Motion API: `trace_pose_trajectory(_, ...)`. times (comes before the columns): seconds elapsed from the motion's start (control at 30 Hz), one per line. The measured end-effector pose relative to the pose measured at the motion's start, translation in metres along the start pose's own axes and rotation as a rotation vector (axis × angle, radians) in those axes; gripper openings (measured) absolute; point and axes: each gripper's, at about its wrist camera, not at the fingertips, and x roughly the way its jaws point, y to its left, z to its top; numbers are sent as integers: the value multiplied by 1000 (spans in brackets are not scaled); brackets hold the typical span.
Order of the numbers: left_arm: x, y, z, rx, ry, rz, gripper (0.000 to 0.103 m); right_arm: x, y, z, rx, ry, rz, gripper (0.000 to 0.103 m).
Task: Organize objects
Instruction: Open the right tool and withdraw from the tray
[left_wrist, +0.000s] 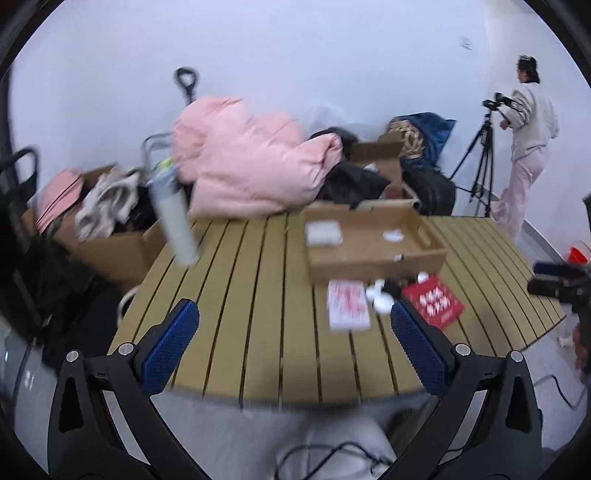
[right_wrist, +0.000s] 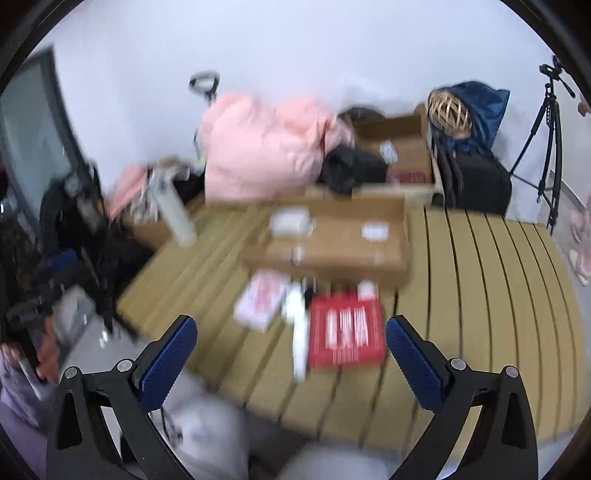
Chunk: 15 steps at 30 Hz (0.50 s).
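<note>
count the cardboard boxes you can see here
3. A shallow box on the slatted table, one behind it by the black clothes, one left of the table holding clothes. The pink jacket may hide others.

On the slatted table (left_wrist: 258, 295) we count one shallow cardboard tray (left_wrist: 373, 240), one red book (left_wrist: 433, 301), one pink-and-white booklet (left_wrist: 347, 304) and one grey cylinder (left_wrist: 176, 218). Far behind: one pink jacket (left_wrist: 251, 155), one tripod (left_wrist: 480, 158).
</note>
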Motion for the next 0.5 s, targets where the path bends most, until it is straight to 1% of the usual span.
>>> trace_pose_trajectory(0.03, -11, 0, -13, -32, 7, 6, 103, -5, 4, -12, 2, 23, -11, 103)
trace_pose_trajectory(0.07, -20, 0, -23, -54, 12, 10, 103, -10, 7, -26, 5, 50, -3, 103)
trace_pose_trajectory(0.1, -29, -1, -37, -81, 13, 14, 103, -13, 9, -38, 14, 62, 24, 103)
trace_pose_trajectory(0.13, -35, -3, -47, -96, 12, 14, 103, -20, 13, -57, 22, 54, 73, 103)
trace_pose_trajectory(0.17, -39, -5, -55, -103, 13, 10, 103, -25, 16, -70, 25, 38, 94, 103)
trace_pose_trajectory(0.2, -43, -10, -64, -97, 20, 2, 103, -30, 19, -81, 22, 27, 92, 103)
trace_pose_trajectory(0.27, -48, -20, -71, -57, 42, 8, 103, -39, 30, -102, -8, -8, 44, 103)
trace_pose_trajectory(0.3, -51, -25, -72, -34, 46, 17, 103, -42, 34, -108, -19, -13, 11, 103)
trace_pose_trajectory(0.37, -62, -29, -70, -16, 15, 13, 103, -42, 43, -109, -36, 6, -40, 103)
trace_pose_trajectory(0.43, -73, -31, -69, -20, -16, -8, 103, -48, 48, -105, -45, -11, -42, 103)
trace_pose_trajectory(0.5, -77, -33, -69, -19, -24, -13, 103, -59, 49, -103, -28, -51, -34, 103)
